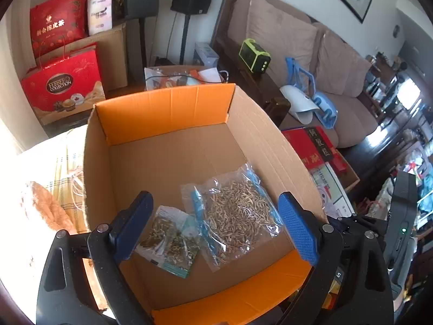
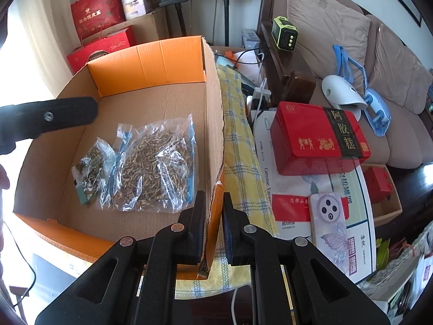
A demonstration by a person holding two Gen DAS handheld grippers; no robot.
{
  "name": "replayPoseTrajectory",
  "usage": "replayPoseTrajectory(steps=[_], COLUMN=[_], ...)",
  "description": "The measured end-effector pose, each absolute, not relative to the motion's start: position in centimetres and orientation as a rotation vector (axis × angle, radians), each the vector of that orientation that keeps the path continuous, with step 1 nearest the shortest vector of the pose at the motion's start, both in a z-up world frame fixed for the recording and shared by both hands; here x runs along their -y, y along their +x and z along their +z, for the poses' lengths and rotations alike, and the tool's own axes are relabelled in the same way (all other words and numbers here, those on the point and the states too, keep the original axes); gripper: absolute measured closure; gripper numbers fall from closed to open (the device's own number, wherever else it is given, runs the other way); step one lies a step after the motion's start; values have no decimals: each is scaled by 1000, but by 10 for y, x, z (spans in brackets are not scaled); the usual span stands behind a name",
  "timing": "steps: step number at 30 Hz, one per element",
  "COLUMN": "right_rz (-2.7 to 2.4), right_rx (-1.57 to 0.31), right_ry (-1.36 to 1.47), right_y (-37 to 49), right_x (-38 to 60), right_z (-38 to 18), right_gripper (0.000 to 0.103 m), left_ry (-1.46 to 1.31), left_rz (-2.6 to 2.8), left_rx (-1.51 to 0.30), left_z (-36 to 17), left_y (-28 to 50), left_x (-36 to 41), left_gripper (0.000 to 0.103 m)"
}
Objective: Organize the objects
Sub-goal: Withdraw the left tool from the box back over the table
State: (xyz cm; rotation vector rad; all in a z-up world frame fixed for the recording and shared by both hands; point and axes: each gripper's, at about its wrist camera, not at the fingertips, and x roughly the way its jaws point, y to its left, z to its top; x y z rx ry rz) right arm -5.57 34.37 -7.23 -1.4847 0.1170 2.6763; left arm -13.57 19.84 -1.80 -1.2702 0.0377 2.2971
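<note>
Left wrist view: the left gripper (image 1: 216, 227) hangs wide open, empty, over the cardboard box (image 1: 257, 124), which holds a clear bag of dried strands (image 1: 238, 211) overlapping a smaller herb packet (image 1: 170, 238). Both look light, crinkly and slippery; pinch a sealed edge. The right gripper (image 2: 212, 227) clamps the box's right wall. A red tin (image 2: 319, 138) waits outside.
</note>
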Motion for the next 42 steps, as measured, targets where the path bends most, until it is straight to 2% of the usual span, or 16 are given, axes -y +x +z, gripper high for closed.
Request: replayPoseTrajectory(steps=[1, 4, 14, 24, 42], right_rz=[2676, 2671, 2661, 2661, 2656], right_rx=[-119, -121, -116, -109, -107], right_ry=[-1486, -1487, -1492, -1491, -1492], right_y=[-56, -58, -60, -60, -62], right_x=[-344, -343, -343, -342, -343], right_z=[-72, -73, -75, -76, -79], right_gripper=[92, 92, 91, 90, 89], left_ry=[-1261, -1244, -1249, -1244, -1309], left_rz=[2310, 2346, 2408, 2553, 2699], left_rx=[-40, -46, -96, -89, 68], left_z=[-15, -10, -13, -8, -19], left_y=[-136, -134, -125, -126, -123], left_x=[-194, -181, -156, -90, 20], left_gripper=[10, 0, 0, 0, 0])
